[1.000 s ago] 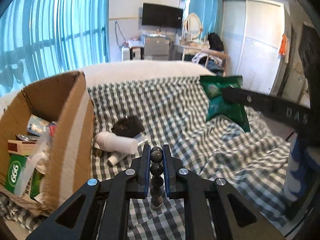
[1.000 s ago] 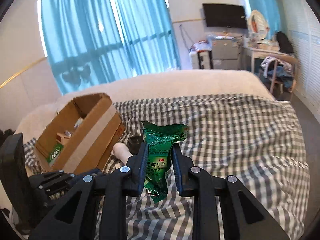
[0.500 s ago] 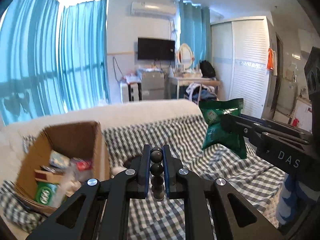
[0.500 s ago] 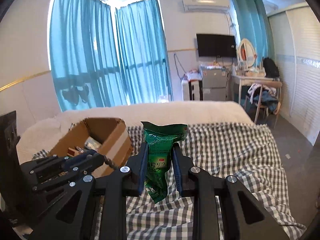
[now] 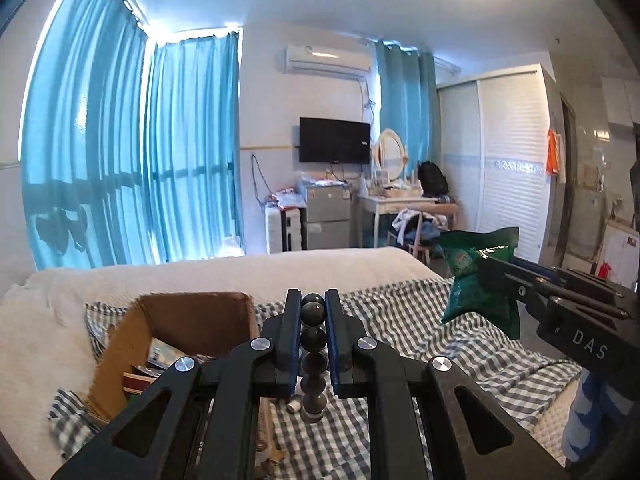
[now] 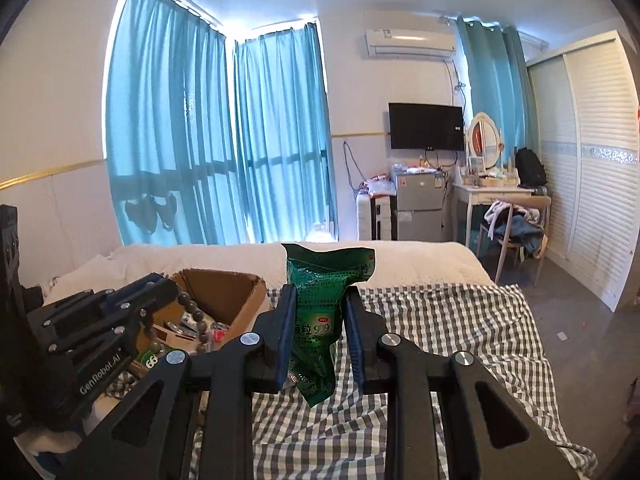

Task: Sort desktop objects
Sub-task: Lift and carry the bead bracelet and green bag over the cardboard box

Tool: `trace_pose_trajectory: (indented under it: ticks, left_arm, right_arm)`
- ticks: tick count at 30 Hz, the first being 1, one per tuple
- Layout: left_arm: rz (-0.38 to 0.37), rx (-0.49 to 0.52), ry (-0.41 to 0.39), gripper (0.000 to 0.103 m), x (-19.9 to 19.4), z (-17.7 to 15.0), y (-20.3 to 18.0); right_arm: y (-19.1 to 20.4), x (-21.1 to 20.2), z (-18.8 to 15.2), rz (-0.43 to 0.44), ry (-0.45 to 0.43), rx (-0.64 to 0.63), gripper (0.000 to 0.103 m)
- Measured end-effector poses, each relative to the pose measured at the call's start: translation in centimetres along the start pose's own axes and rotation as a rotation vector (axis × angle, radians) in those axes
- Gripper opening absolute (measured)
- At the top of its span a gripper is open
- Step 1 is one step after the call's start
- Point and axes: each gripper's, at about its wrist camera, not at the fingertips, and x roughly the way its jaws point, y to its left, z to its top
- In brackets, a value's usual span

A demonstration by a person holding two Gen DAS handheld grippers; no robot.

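Observation:
My left gripper (image 5: 313, 300) is shut on a string of dark beads (image 5: 313, 340) that hangs down between its fingers; it is held high above the checked cloth, just right of an open cardboard box (image 5: 192, 320). The beads also show in the right wrist view (image 6: 196, 316), over the box (image 6: 236, 296). My right gripper (image 6: 320, 294) is shut on a green packet (image 6: 320, 304) and holds it in the air; the packet also shows in the left wrist view (image 5: 480, 280), at the right.
The box holds several small packs and boxes (image 6: 176, 332). A checked cloth (image 6: 440, 332) covers the near part of a white bed (image 5: 200, 276). A small white item (image 5: 294, 405) lies on the cloth under the left gripper. A desk, chair and wardrobe stand behind.
Both grippers have risen and tilted upward with their loads; the bed and box have dropped low in both views. The left gripper now sits nearer the box.

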Motion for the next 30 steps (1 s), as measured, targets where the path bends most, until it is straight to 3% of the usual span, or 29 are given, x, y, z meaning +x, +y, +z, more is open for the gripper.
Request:
trace_pose_trajectory:
  ticks: [13,30]
  left_arm:
    - [0.101,-0.039,-0.053,0.011,-1.9,1.4,5.3]
    - [0.190,-0.112,-0.030,0.011,-1.2,0.9,11.9]
  right_arm:
    - [4.9,0.5,1.5,0.050,-0.041,-0.022,0.023]
    - [11.5,5.4,1.7,0.165,-0.046,-0.046,0.023]
